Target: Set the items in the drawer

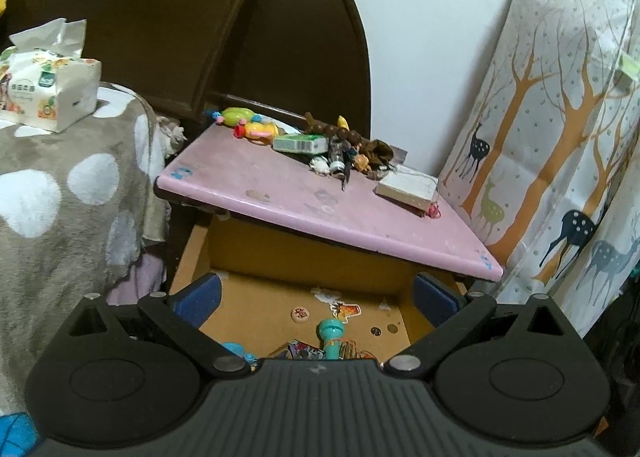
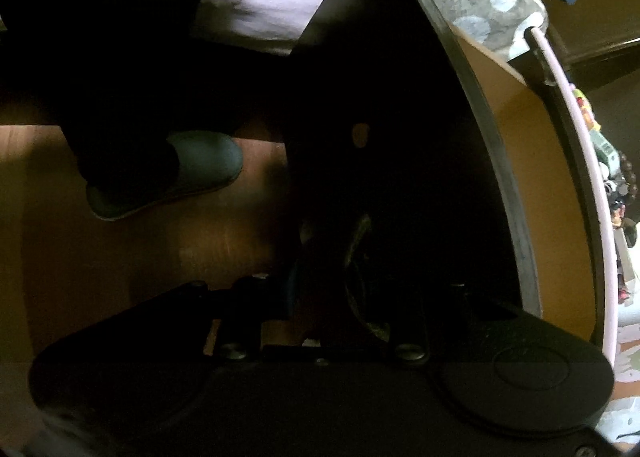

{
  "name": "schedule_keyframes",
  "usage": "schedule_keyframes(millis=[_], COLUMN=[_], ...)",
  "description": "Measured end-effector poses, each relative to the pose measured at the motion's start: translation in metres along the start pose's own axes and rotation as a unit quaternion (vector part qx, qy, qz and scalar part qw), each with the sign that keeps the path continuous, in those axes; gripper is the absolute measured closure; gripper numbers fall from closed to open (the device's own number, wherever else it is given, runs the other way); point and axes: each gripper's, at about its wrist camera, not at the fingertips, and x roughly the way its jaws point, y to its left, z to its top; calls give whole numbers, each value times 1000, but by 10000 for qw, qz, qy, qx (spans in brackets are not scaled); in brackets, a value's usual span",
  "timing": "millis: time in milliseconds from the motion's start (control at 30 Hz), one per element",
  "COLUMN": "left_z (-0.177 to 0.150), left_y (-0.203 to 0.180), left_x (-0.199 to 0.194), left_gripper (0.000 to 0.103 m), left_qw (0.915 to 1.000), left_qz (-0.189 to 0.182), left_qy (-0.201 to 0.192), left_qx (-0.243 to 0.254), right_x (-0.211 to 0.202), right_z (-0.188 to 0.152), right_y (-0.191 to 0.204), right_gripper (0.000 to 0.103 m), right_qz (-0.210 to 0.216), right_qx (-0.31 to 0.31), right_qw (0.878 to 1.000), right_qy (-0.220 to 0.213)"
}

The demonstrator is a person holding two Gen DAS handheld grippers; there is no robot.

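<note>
Left gripper (image 1: pixel 316 297) is spread wide and holds nothing. It hangs over the open drawer (image 1: pixel 280 257), blue pads (image 1: pixel 200 299) at 9 and 3 o'clock of the opening. My read: a hover either after a drop or before reaching up to the top, and the frame fits both.

The drawer is pulled out under the pink nightstand top (image 1: pixel 288 201). Inside, at 6 o'clock in the view: a teal toy flashlight (image 1: pixel 332 339), stickers (image 1: pixel 346 311), a round wooden button (image 1: pixel 300 314) and more clutter half hidden by the gripper body.

On the top, toward 12 to 2 o'clock:
- colourful plastic toys (image 1: pixel 248 123)
- green-and-white small box (image 1: pixel 302 144)
- brown bead string (image 1: pixel 332 131)
- keychain cluster (image 1: pixel 344 161)
- white flat box (image 1: pixel 406 187)

So some items are in the drawer and some are not.

Right gripper (image 2: pixel 320 297) points floorward beside the dark drawer front (image 2: pixel 380 117), probably parked out of the way. It is too dark to tell whether the fingers are closed or parted. A curved dark object sits near them, but I can't tell if it's pinched.

View differences:
- Left wrist view alone shows the drawer contents, the tissue pack (image 1: pixel 48 93) at 9 o'clock and the deer-print cover (image 1: pixel 560 137) at 3.
- Right wrist view alone shows the wood floor, a slippered foot (image 2: pixel 168 173) at 9 o'clock, and the drawer's side wall (image 2: pixel 528 177) edge-on at 3.
</note>
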Motion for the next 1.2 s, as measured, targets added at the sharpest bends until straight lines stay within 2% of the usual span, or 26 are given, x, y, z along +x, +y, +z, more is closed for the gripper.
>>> schedule_keyframes(millis=[67, 133, 200, 367, 500, 700, 867, 967, 1033, 1167, 1200], left_z=[-1, -2, -2, 7, 19, 42, 65, 75, 77, 81, 82], left_y=[-5, -9, -13, -33, -59, -118, -163, -180, -184, -194, -197], left_x=[5, 10, 15, 23, 39, 93, 152, 187, 202, 230, 237], left_gripper=[1, 1, 1, 1, 1, 1, 1, 11, 21, 34, 41], left_qw=[9999, 9998, 9996, 9989, 9974, 9864, 9812, 9802, 9794, 9778, 9774], left_qz=[27, 29, 7, 94, 9, -114, -385, -369, -333, -263, -245], left_qy=[68, 156, 226, 291, 368, 445, 365, 369, 416, 510, 533], left_qx=[105, 150, 148, 358, 615, 1581, 1854, 1912, 1946, 2015, 2032], right_x=[-1, -11, -20, -21, -15, -11, -10, -10, -11, -12, -12], right_z=[1, 4, 3, -1, 2, 6, 5, 4, 4, 1, 1], right_y=[3, 2, 3, -1, -7, -5, 2, 5, 6, 8, 8], right_gripper=[60, 58, 57, 41, 36, 30, 24, 22, 22, 22, 22], right_qz=[-63, -77, 24, 348, 607, 634, 615, 616, 621, 632, 633], right_qx=[5, 21, 171, 392, 527, 351, 263, 204, 178, 148, 137], right_qw=[10000, 10000, 9997, 9978, 9955, 9963, 9966, 9968, 9968, 9967, 9967], right_qy=[-32, -58, -143, -411, -501, -469, -477, -472, -461, -486, -494])
